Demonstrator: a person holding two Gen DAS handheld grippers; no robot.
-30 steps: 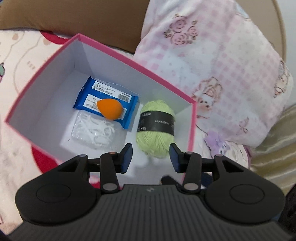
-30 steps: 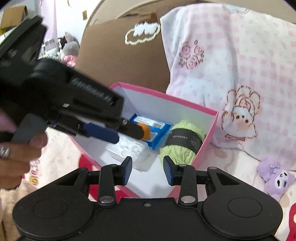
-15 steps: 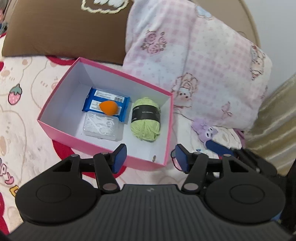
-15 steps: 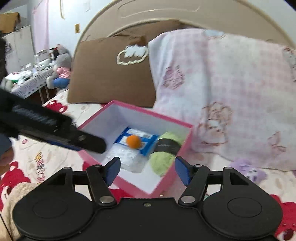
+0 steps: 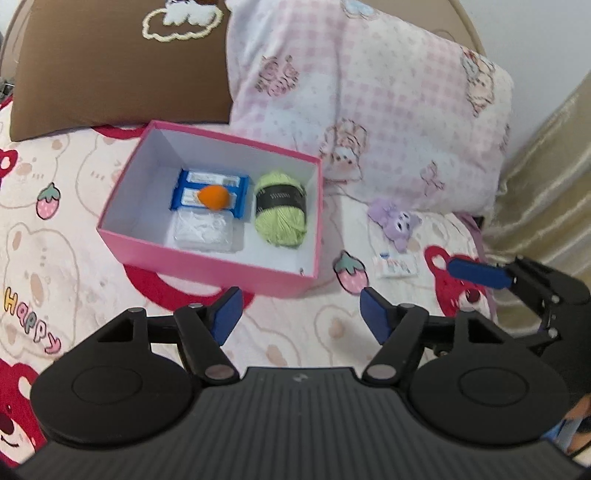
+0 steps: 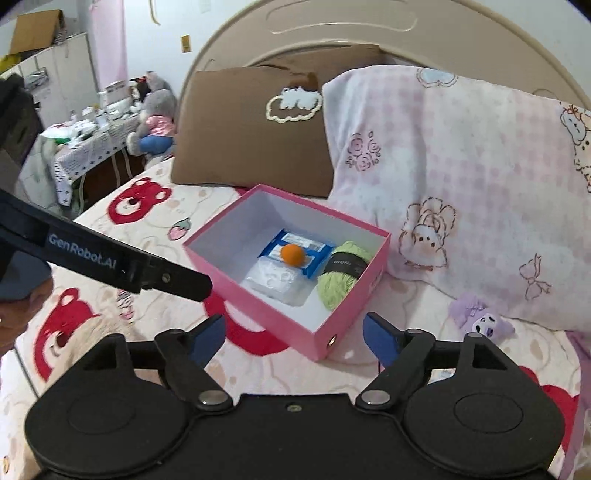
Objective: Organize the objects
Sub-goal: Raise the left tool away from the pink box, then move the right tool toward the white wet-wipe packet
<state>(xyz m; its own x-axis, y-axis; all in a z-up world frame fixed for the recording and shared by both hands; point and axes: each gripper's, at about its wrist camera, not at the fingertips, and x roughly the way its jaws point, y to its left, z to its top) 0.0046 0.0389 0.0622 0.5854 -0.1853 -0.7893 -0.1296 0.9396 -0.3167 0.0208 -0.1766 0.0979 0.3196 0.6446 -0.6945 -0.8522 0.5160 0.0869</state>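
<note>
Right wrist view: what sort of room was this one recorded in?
Most likely a bedroom. The pink box sits on a bed with a bear-print sheet, against a brown pillow, a pink checked pillow and a curved headboard.

A home bedroom: a bed with headboard point(image 6: 340, 33), 2 pillows point(image 6: 255, 129), bear-print bedsheet point(image 6: 147, 199), probably a cluttered side table point(image 6: 88, 136).

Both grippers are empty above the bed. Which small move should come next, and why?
Probably bring the open right gripper toward the small white packet lying on the bedsheet outside the pink box. The yarn ball, orange sponge and the rest are already inside.
</note>
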